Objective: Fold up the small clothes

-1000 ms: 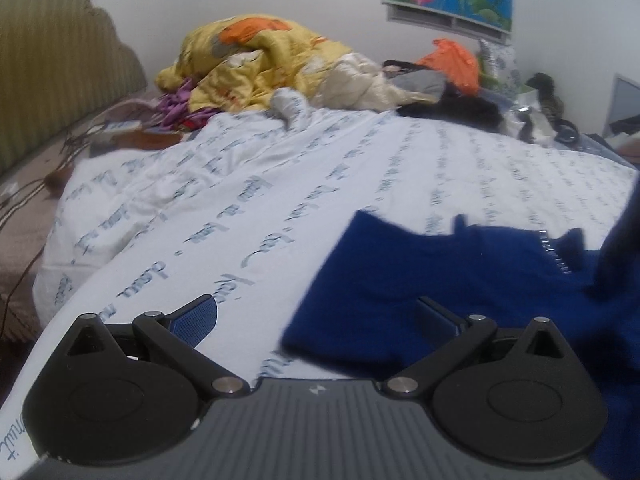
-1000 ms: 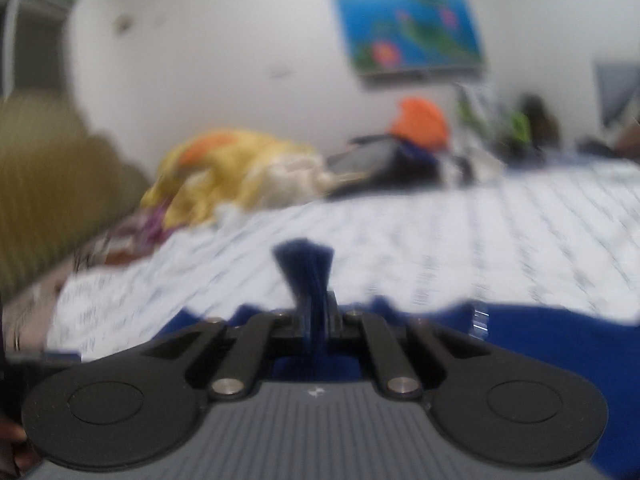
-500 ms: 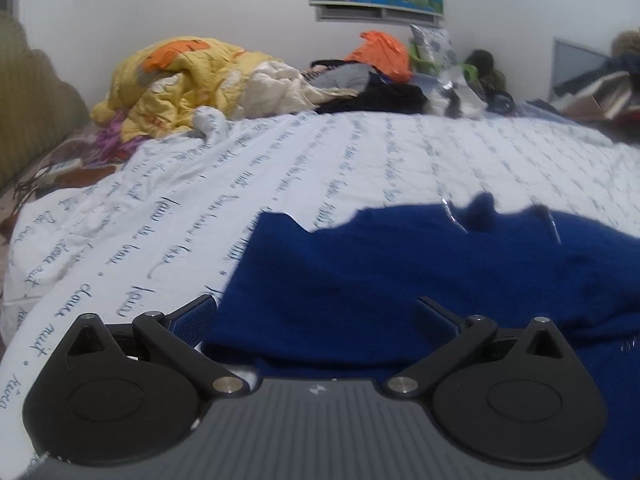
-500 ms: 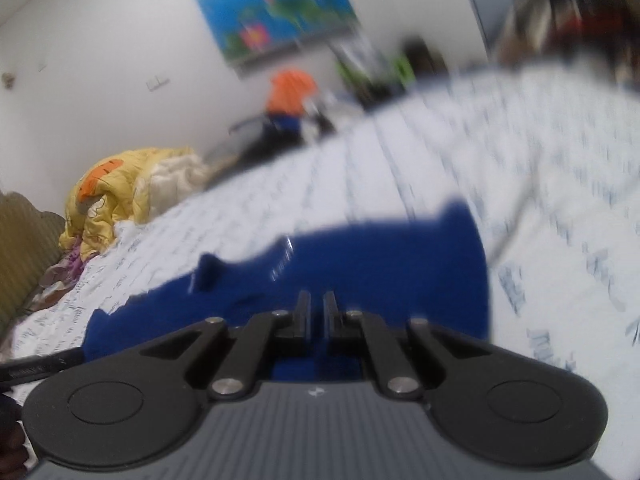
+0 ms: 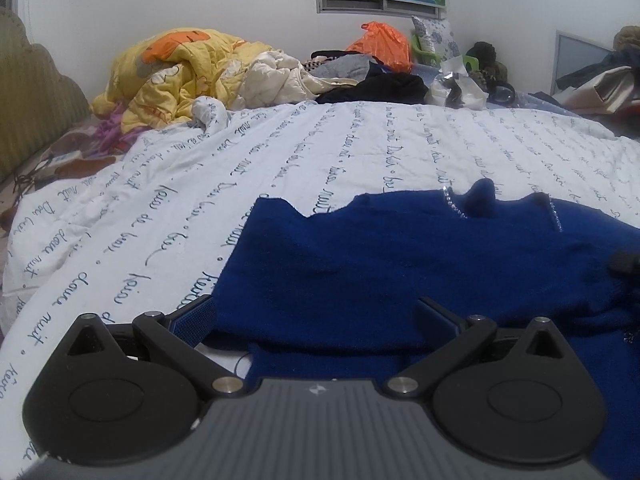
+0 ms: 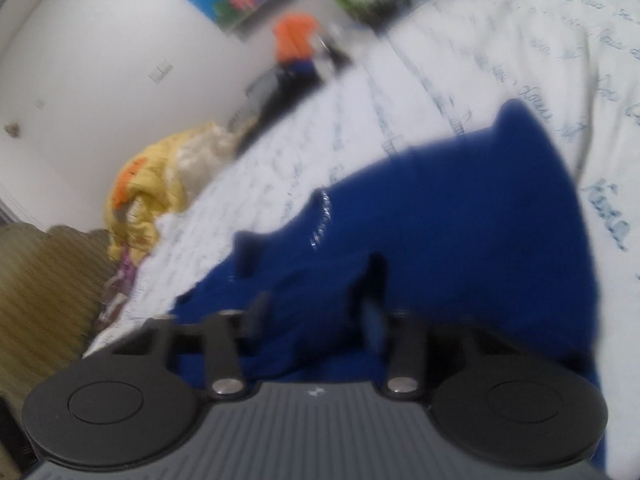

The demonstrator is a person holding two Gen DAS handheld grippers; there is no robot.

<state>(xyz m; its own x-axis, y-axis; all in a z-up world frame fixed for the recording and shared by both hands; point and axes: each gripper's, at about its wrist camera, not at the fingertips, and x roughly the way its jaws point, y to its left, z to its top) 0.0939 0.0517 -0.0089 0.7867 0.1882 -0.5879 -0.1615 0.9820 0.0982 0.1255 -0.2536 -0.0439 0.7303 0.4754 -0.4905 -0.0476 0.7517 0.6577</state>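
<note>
My left gripper (image 5: 316, 316) stands with its jaws wide apart, low over the near edge of the blue knit garment (image 5: 400, 264). The folded near edge of the fabric lies between the two fingers, but neither pad presses on it; the blue-padded finger (image 5: 192, 320) rests just beside the cloth's left margin. My right gripper (image 6: 316, 312) appears in a blurred view: its jaws look parted, with blue fabric bunched between them, and I cannot confirm any pinch on the cloth. I read it as released, not gripping.

The garment lies spread on the bed, on a white bedsheet (image 5: 280, 152) printed with script. A doubled layer shows along its near edge, and a line of small sparkling trim (image 5: 454, 202) runs near its far edge. Its right portion extends past the left view's border.

Judgement: a first fold appears laid down and let go; the work now stands between folds, with both grippers free over the near edge. The next move calls for taking a fresh hold on a side or the near doubled edge, both layers together, and carrying it across so the edges meet squarely. The knit is soft and likely to drag or bunch, so the hold should be low and firm.

Beyond the garment, a yellow quilt (image 5: 180, 68) and an orange bag (image 5: 384, 44) sit well apart at the bed's far end.
</note>
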